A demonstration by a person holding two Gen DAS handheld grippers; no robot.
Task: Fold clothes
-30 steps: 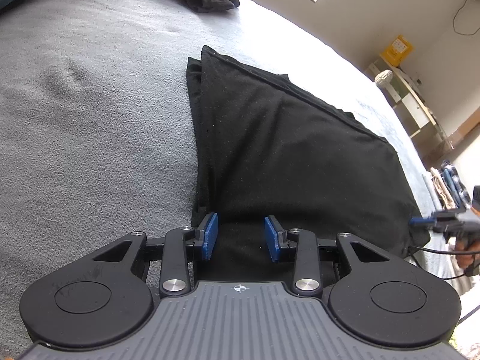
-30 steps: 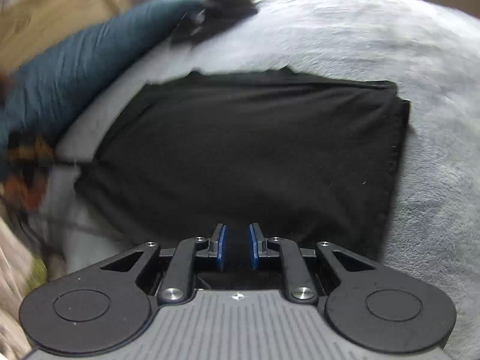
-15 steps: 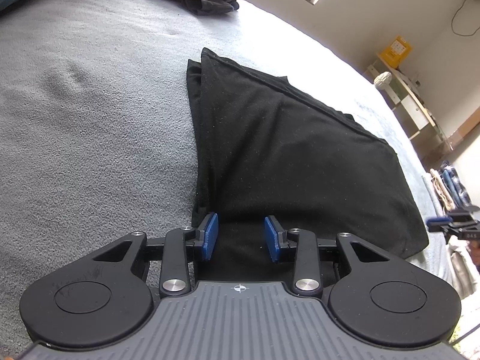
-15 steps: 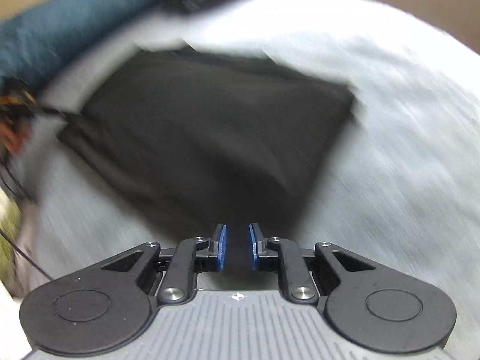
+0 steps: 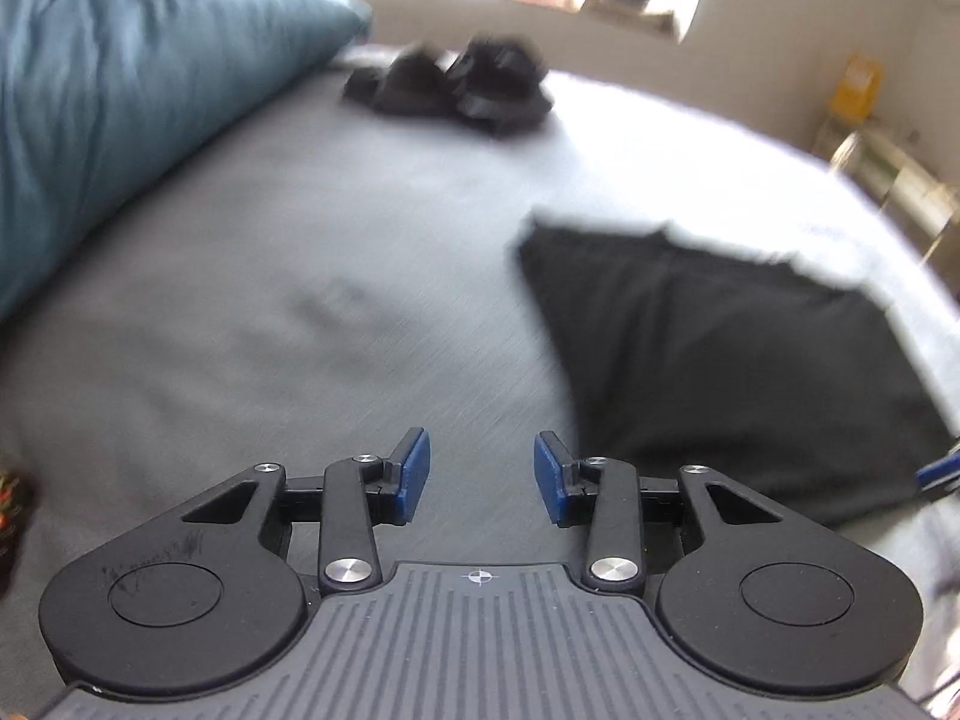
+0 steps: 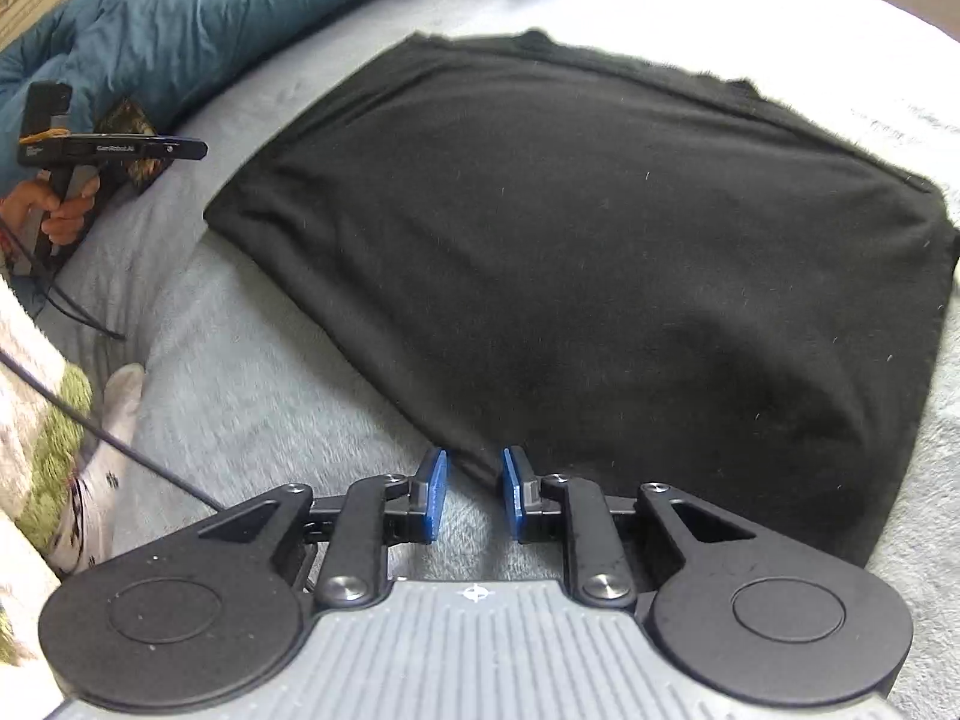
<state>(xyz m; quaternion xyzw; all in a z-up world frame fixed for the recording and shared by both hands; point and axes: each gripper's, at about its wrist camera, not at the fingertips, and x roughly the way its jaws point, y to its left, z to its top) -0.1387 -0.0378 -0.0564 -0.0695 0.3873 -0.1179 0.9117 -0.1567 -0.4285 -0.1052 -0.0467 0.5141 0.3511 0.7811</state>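
Folded black garment (image 6: 588, 252) flat on a grey bed (image 5: 288, 312), both tools clear of it.

The right tool (image 6: 474, 495) hangs over the garment's near edge, its 2 blue pads (image 6: 433, 495) a narrow gap apart and opening, nothing pinched between them. The left tool (image 5: 482, 476) stands above bare bedding left of the garment, its pads wider apart and also opening, empty. A hand (image 6: 57, 210) grips the left tool's handle beside a blue duvet (image 6: 198, 18). A crumpled black pile (image 5: 456, 87) lies farther up the bed.
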